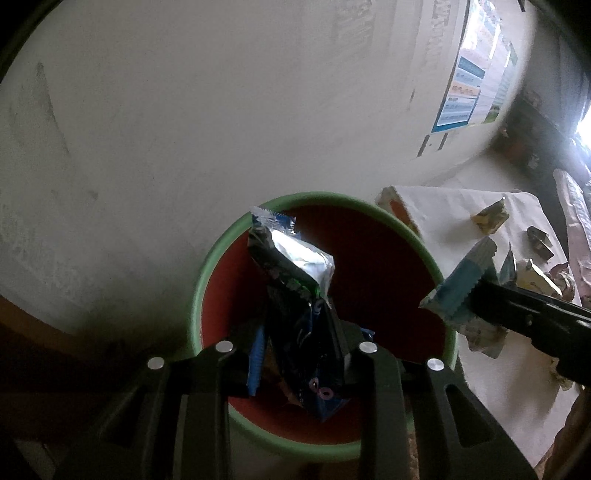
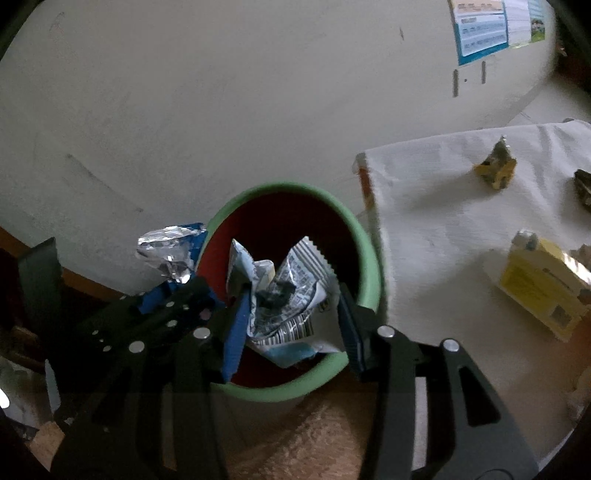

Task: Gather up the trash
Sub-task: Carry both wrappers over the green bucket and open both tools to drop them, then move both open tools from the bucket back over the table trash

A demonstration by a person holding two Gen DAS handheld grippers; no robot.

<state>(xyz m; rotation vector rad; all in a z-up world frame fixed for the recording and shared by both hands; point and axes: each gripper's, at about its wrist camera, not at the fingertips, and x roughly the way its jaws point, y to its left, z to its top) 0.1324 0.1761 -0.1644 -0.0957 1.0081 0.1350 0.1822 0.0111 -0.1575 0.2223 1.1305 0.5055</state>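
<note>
A bin with a green rim (image 1: 201, 280) and a red inside stands by the wall, below both grippers. My left gripper (image 1: 299, 334) is shut on a dark snack wrapper (image 1: 295, 280) with a silver lining, which hangs over the bin's mouth. My right gripper (image 1: 476, 295) comes in from the right with a crumpled white and light-blue wrapper (image 1: 460, 280). In the right wrist view that wrapper (image 2: 288, 291) sits between the blue pads (image 2: 234, 332) of my right gripper (image 2: 291, 321), above the bin (image 2: 369, 258). The left gripper (image 2: 166, 295) and its silver wrapper (image 2: 166, 251) show at the left.
Right of the bin is a table under a white cloth (image 2: 443, 221). On it lie a yellow box (image 2: 543, 291), a crumpled yellow wrapper (image 2: 496, 166) and a dark scrap (image 2: 583, 184). The pale wall behind carries posters (image 2: 480, 33).
</note>
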